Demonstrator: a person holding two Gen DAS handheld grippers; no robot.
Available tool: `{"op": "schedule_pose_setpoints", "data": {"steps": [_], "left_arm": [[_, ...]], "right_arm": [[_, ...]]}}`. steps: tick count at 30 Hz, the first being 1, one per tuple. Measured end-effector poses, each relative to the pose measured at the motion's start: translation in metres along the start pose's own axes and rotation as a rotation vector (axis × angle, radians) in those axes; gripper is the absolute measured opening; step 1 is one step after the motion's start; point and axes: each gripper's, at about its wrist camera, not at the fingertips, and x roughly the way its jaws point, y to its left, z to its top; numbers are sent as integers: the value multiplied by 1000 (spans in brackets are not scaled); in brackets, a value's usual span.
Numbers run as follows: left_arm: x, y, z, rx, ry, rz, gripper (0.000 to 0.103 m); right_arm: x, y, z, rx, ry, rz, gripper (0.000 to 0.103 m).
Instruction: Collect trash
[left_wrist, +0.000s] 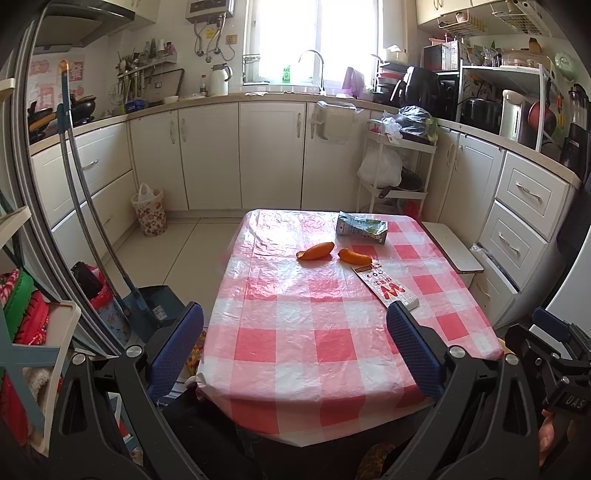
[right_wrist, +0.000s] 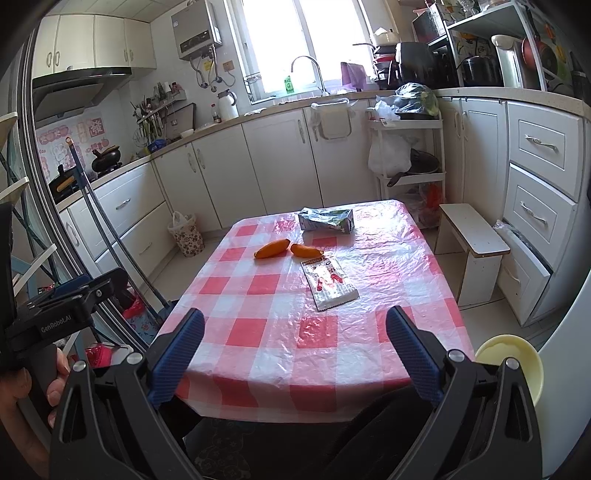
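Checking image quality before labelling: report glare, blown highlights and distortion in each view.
Left wrist view: window blown out white, glare on the plastic tablecloth at its far end, cabinets bowed by the fisheye. Right wrist view: window overexposed, sheen around the crushed carton, dark vignette corners.

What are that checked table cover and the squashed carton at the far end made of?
The table cover looks like thin glossy plastic: it crinkles and glints under the window light. The squashed carton seems coated printed paperboard, creased and dented rather than shattered; any lining cannot be seen.
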Motion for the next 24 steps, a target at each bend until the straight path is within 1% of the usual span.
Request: {"op": "schedule_pose_setpoints", "data": {"steps": [7, 11, 16, 20, 24], "left_arm": [[2, 1, 0, 1, 5, -4, 96], [13, 6, 0, 5, 23, 1, 96], [42, 14, 3, 3, 67, 7, 96], [70, 12, 7, 32, 104, 11, 96], [106, 8, 17, 64, 134, -13, 96]], "right_arm": [[4, 3, 2, -9, 4, 11, 94], [12, 1, 5, -13, 13, 21, 94], [32, -7, 9, -25, 36, 24, 94], [58, -14, 13, -29, 73, 40, 94], [90, -20, 22, -65, 118, 46, 94]]}}
